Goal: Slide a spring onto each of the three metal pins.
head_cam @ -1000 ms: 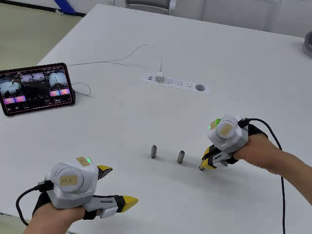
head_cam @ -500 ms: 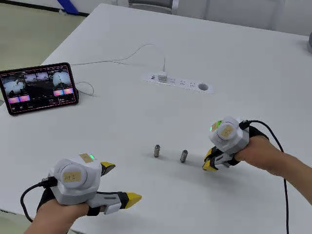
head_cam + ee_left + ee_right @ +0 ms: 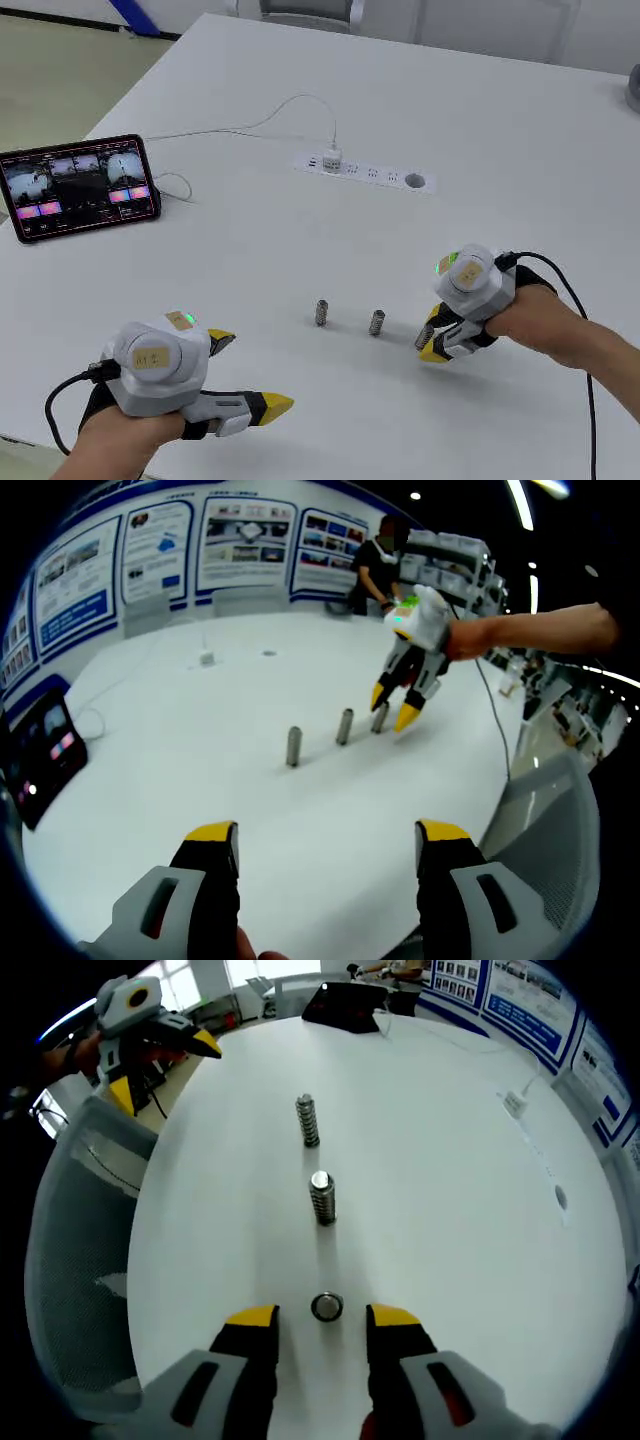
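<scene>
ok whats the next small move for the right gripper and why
Probably lift the right gripper clear: its fingers stand open either side of the nearest pin, not gripping it, and the two farther pins already wear springs. Whether the nearest has one is unclear.

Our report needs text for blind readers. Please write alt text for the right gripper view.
The right gripper, jaws open, straddles an upright metal pin on a white table without touching it. Beyond, a second pin and a third pin, both wearing springs, stand in line. The left gripper is at the upper left.
</scene>
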`<state>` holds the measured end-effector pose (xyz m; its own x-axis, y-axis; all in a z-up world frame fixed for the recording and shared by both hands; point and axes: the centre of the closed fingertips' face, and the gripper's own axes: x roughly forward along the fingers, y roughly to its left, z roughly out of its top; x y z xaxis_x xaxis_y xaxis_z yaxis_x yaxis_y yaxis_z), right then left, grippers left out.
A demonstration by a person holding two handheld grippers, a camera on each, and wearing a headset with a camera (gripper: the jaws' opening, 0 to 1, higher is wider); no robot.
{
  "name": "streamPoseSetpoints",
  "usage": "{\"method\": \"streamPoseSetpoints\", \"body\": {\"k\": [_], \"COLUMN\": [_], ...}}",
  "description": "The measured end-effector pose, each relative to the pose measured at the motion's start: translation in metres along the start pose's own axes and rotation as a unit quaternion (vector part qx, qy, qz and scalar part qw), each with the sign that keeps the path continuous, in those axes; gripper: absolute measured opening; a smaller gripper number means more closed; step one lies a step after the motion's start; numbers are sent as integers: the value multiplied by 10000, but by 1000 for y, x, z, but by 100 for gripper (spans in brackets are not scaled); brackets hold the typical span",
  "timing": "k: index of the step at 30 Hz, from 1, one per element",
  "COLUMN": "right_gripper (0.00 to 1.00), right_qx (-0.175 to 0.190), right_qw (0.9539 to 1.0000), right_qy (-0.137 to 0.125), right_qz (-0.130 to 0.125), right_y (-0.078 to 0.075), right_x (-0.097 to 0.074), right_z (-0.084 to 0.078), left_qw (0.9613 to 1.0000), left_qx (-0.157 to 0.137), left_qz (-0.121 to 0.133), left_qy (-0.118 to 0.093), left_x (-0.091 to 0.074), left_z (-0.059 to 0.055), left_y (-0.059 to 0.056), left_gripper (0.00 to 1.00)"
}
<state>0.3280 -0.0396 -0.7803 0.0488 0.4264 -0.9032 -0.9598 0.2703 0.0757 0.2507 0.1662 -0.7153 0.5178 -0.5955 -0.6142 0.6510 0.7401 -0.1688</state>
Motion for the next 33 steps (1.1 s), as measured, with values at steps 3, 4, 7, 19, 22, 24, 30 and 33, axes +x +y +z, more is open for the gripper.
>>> {"method": "streamPoseSetpoints", "body": {"k": [3,4,7,19,22,24,30,33], "right_gripper": [44,44,51,70,71,72,72,73], "right_qx": [311,412,659,1386,1543,1613,1830,2030], "right_qw": [9993,9988,9971,9852,9808,9786,9688,9599], "right_qy": [-180,-263,-334,-908,-1087,-1175,-1555,-1827], "right_qz": [-43,-87,-158,-445,-482,-505,-612,-640], "right_y": [-1,-2,-2,2,5,8,18,25], "right_x": [-6,-9,-14,-30,-34,-37,-45,-50], "right_z": [-2,-3,-9,-17,-17,-16,-12,-9], "left_qw": [10000,10000,10000,9999,9999,9999,9998,9997], "left_qx": [-32,-36,-44,-92,-88,-86,-94,-75], "left_qz": [0,-6,0,-10,-5,3,17,9], "left_qy": [-30,-50,-84,-132,-131,-141,-192,-241], "left_x": [0,0,0,1,1,1,2,1], "left_z": [2,3,5,9,11,12,17,22], "left_y": [0,0,0,1,2,3,7,8], "left_gripper": [74,74,75,77,78,79,81,81]}}
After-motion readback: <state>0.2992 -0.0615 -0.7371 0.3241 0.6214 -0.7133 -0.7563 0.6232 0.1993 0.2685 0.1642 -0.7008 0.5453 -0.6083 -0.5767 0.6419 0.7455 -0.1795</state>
